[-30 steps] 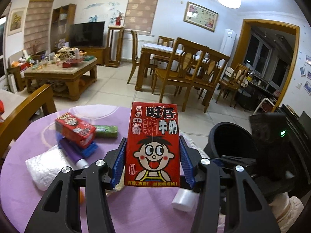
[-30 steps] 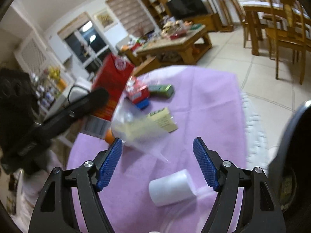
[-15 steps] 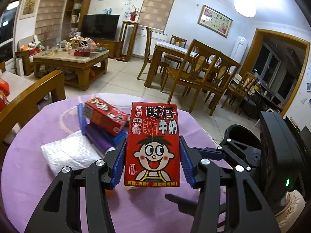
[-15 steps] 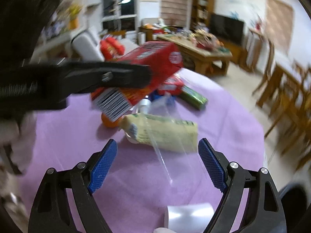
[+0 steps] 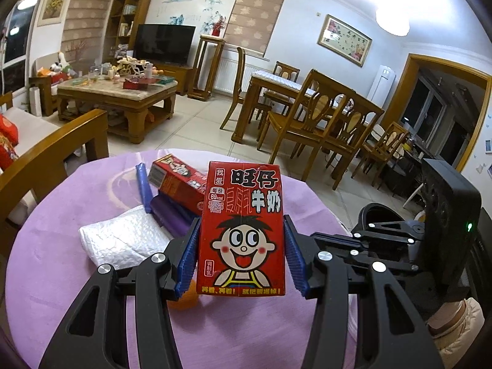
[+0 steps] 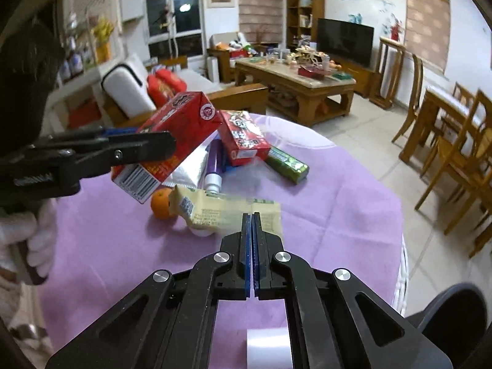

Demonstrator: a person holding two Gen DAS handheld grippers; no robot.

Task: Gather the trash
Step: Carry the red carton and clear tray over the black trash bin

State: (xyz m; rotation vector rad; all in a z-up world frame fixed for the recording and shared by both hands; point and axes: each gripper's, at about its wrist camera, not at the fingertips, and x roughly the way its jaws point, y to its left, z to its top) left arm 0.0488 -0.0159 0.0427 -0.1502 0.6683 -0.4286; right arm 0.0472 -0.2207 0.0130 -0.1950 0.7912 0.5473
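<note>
Left claw [image 5: 241, 253]: ribbed blue pads pinching glossy red milk carton [image 5: 243, 230], upright, at 6 o'clock over purple cloth [image 5: 61, 276].
Right claw [image 6: 252, 236]: pressed together on crinkly clear-and-yellow wrapper [image 6: 227, 212], 12 o'clock.

Two red cartons [image 6: 172, 141] [image 6: 244, 138], one orange [image 6: 161, 203]

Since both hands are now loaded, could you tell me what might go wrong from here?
1. The right tongs pinch only the edge of the yellow wrapper; it could slip out.
2. The left tongs hold the red milk carton raised over the orange; a drop could knock it rolling.
</note>
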